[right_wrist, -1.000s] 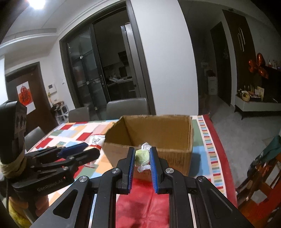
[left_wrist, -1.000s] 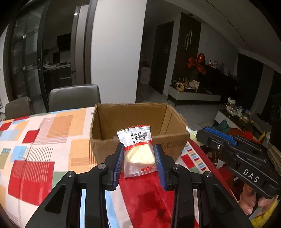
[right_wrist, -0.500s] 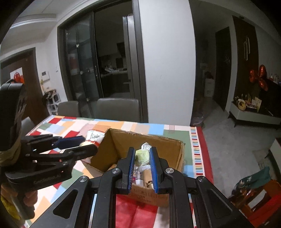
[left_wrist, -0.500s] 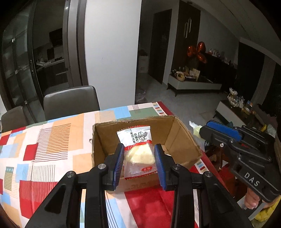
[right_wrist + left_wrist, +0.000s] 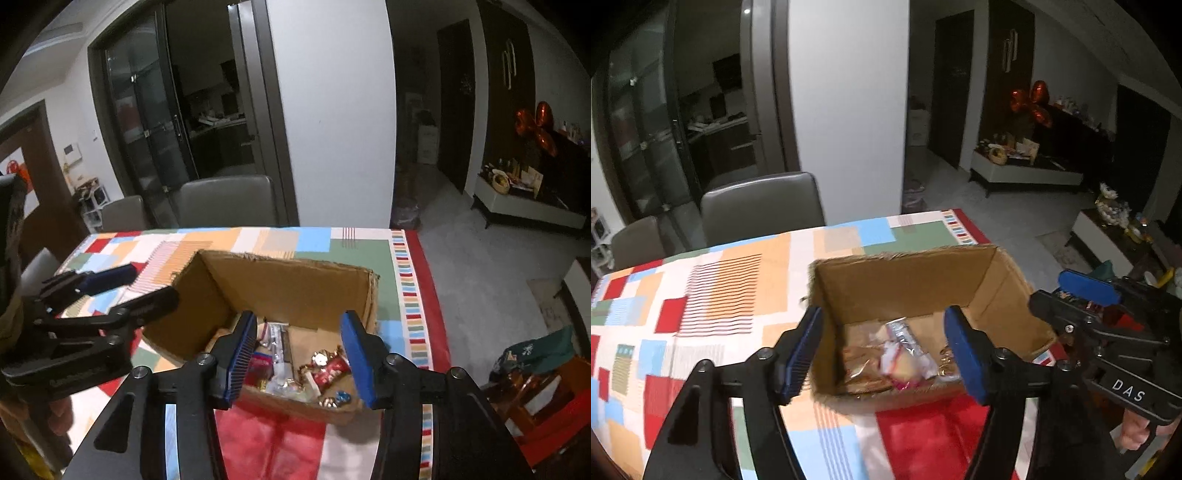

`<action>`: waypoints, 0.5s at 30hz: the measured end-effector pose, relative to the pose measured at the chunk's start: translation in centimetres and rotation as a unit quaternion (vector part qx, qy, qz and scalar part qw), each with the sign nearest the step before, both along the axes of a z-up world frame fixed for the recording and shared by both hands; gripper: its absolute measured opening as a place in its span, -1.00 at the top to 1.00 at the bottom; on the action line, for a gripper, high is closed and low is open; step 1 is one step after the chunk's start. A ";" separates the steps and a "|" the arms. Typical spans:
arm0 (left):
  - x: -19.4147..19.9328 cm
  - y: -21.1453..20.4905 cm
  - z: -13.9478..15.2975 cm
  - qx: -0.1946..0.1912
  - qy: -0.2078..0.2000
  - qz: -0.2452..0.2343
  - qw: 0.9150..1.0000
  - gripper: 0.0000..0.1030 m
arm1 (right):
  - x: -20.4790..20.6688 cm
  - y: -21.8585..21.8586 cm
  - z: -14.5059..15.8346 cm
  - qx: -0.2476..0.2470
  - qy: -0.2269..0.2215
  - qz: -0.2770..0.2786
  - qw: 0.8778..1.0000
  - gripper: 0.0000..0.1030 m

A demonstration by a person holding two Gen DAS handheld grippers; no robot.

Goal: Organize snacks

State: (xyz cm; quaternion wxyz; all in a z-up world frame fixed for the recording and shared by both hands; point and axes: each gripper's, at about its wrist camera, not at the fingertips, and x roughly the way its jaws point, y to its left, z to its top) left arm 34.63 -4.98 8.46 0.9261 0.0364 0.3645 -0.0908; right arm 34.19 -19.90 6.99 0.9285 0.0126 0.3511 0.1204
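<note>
An open cardboard box (image 5: 905,273) stands on the table with the patchwork cloth; it also shows in the right wrist view (image 5: 288,280). My left gripper (image 5: 882,350) is open and empty above the box's near side. A clear packet with a yellow snack (image 5: 905,360) lies on the box floor beside a brown packet (image 5: 860,358). My right gripper (image 5: 299,356) is open and empty above the box. Below it lie several wrapped snacks, among them a red packet (image 5: 328,371). Each gripper shows in the other's view, the right one (image 5: 1082,291) and the left one (image 5: 110,288).
The colourful tablecloth (image 5: 713,295) covers the table to the left of the box. Grey chairs (image 5: 757,206) stand at the far edge. The table's right edge (image 5: 424,295) drops to the floor. A red chair with a green cloth (image 5: 535,354) is at the lower right.
Both grippers have opened over the box. The yellow snack packet and the green candy have dropped out of them into the box. Both views tilt further down into the box.
</note>
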 end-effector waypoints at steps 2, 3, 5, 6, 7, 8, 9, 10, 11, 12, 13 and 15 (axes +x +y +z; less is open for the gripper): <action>-0.8 0.0 0.0 0.009 -0.009 0.003 1.000 -0.50 | -0.5 -0.1 -0.1 -0.002 0.005 -0.002 1.000 -0.08; -1.5 0.1 0.1 0.013 -0.016 0.008 1.000 -0.54 | -0.8 -0.1 -0.1 -0.003 0.005 -0.002 1.000 -0.21; -2.6 0.4 0.4 0.016 -0.029 0.015 0.999 -0.66 | -1.9 -0.2 -0.1 -0.009 -0.003 -0.006 1.000 -0.24; -3.0 0.5 0.4 0.017 -0.033 0.016 0.999 -0.67 | -2.5 -0.2 0.0 -0.013 -0.007 -0.005 1.000 -0.24; -3.6 0.6 0.5 0.018 -0.038 0.018 0.999 -0.69 | -2.8 -0.3 0.1 -0.015 -0.010 -0.005 1.000 -0.24; -4.1 0.8 0.6 0.019 -0.044 0.020 0.999 -0.73 | -3.4 -0.4 0.2 -0.016 -0.013 -0.007 1.000 -0.24; -5.0 0.9 0.7 0.017 -0.052 0.021 0.998 -0.77 | -4.1 -0.5 0.3 -0.015 -0.017 -0.010 1.000 -0.32; -5.7 1.1 0.9 0.016 -0.060 0.024 0.998 -0.84 | -4.7 -0.6 0.5 -0.014 -0.021 -0.011 1.000 -0.44; -6.6 1.2 1.0 0.016 -0.068 0.027 0.997 -0.86 | -5.5 -0.7 0.6 -0.014 -0.028 -0.014 0.999 -0.47; -7.5 1.3 1.1 0.016 -0.078 0.028 0.996 -0.87 | -6.4 -0.9 0.9 -0.014 -0.036 -0.019 0.999 -0.48; -8.4 1.3 1.3 0.016 -0.088 0.029 0.996 -0.90 | -6.9 -0.9 1.0 -0.015 -0.042 -0.021 0.999 -0.48; -9.9 1.5 1.4 0.018 -0.103 0.035 0.994 -0.96 | -8.7 -1.0 1.3 -0.017 -0.054 -0.022 0.998 -0.51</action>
